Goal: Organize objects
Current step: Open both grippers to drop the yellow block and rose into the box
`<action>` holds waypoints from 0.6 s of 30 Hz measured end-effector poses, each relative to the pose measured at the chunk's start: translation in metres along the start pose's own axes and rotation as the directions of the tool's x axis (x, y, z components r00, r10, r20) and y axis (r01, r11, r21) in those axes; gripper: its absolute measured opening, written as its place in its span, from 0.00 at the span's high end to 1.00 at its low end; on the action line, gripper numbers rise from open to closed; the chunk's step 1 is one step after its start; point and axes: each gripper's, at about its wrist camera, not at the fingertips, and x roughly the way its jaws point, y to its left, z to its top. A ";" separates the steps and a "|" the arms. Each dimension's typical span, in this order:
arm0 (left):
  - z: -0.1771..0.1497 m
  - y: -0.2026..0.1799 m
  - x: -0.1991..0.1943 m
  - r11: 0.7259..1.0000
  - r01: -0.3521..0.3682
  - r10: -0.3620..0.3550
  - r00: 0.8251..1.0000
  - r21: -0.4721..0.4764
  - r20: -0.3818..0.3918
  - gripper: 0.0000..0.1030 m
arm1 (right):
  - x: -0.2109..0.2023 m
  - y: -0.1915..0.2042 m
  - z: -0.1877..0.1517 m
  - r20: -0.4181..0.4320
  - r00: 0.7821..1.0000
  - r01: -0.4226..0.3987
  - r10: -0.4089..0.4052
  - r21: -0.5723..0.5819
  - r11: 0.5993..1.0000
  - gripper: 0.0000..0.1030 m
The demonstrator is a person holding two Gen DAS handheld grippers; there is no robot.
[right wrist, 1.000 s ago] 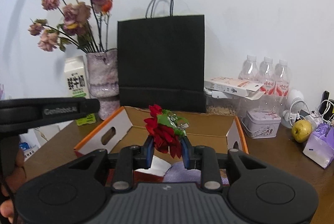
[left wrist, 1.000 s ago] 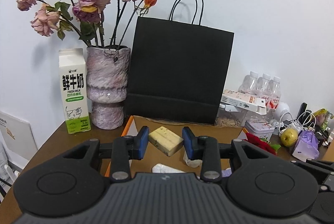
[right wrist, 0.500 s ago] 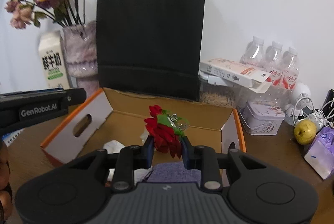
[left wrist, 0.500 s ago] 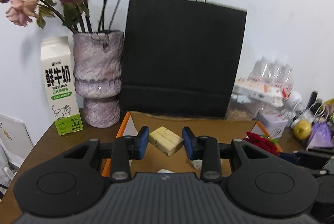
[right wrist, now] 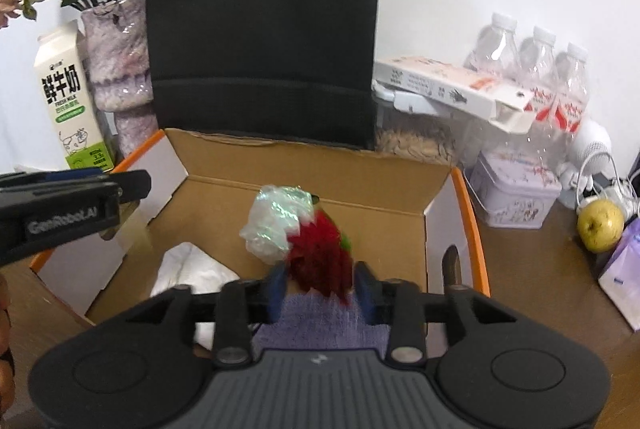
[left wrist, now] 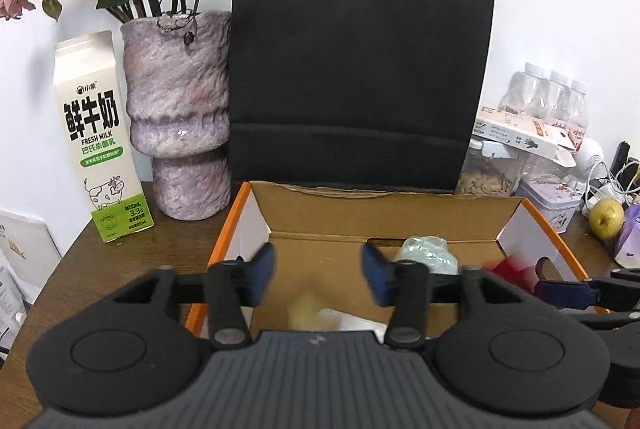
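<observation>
Jaws of my left gripper [left wrist: 318, 271] are opening, with nothing pressed between them; a pale yellow block [left wrist: 306, 311], blurred, lies below them in the cardboard box [left wrist: 384, 207]. My right gripper [right wrist: 320, 287] is also opening its jaws; the red artificial flower [right wrist: 320, 261] sits in the gap, blurred, and I see no pad pressing on it. Just behind the flower lies a crumpled clear plastic bag [right wrist: 278, 223], a white tissue [right wrist: 188, 269] is toward the box's left wall, and a purple cloth [right wrist: 320, 325] at its near edge. Behind the box a black paper bag [left wrist: 360, 61] stands, with a vase [left wrist: 178, 113] and a milk carton [left wrist: 100, 137] on the table's left side.
</observation>
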 end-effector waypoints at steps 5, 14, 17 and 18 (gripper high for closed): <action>0.001 -0.004 -0.008 1.000 0.001 -0.001 0.999 0.006 0.042 0.00 | -0.003 -0.001 -0.006 0.017 1.000 0.000 0.000 0.002 1.000 0.14; 0.002 -0.004 -0.023 1.000 0.004 -0.003 0.998 -0.005 0.063 0.00 | -0.013 0.000 -0.011 0.042 0.999 -0.020 0.020 0.007 1.000 0.10; 0.001 -0.005 -0.030 1.000 0.005 -0.004 0.998 -0.006 0.069 0.00 | -0.019 -0.003 -0.012 0.051 0.998 -0.023 0.023 0.016 1.000 0.10; 0.000 -0.005 -0.032 1.000 0.005 -0.004 0.997 -0.007 0.072 0.00 | -0.021 -0.004 -0.013 0.055 0.998 -0.024 0.023 0.018 1.000 0.10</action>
